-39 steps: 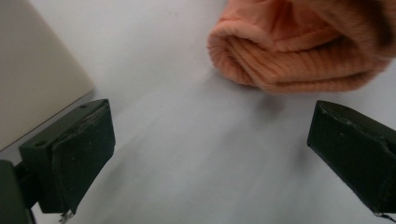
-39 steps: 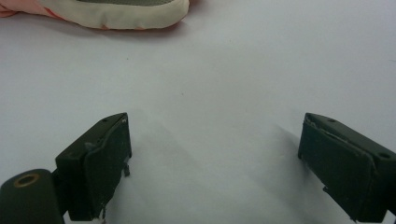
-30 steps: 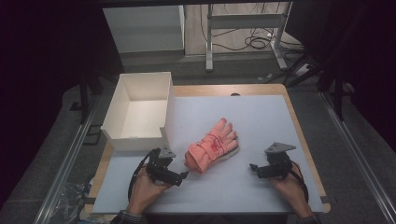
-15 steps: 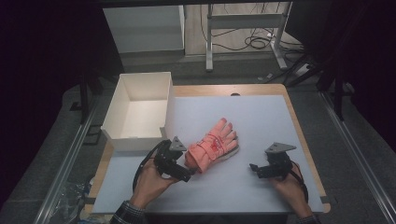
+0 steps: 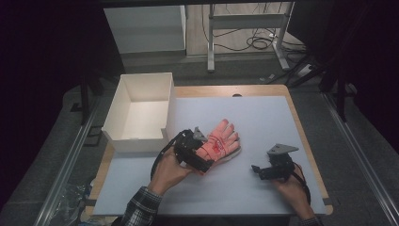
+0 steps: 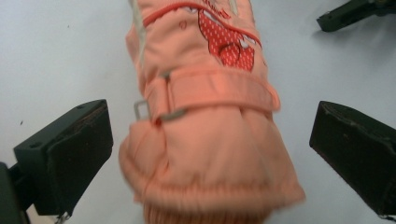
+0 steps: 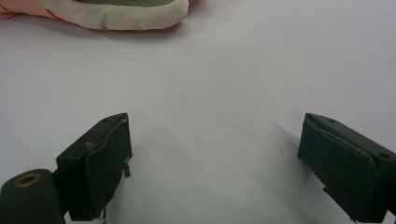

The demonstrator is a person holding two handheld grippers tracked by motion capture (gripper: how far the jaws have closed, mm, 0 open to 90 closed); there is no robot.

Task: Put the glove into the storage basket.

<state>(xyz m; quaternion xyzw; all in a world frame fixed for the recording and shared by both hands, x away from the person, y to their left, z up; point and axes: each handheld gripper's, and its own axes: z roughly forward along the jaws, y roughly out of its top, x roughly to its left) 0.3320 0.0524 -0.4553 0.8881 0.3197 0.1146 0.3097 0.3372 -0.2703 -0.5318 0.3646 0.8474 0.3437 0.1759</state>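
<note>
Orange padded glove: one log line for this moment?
left gripper: open, jaws astride cuff of orange padded glove | right gripper: open, apart | white open box: empty | glove on table

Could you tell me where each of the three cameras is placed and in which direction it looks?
High view: above the person's side of the table, looking forward and down on the glove and box; both forearms, left gripper, right gripper.
Left gripper view: on the left gripper, looking along its open jaws, which straddle the glove's cuff.
Right gripper view: on the right gripper, low over the table, open jaws facing the glove's edge.
Shared: all show the glove.
</note>
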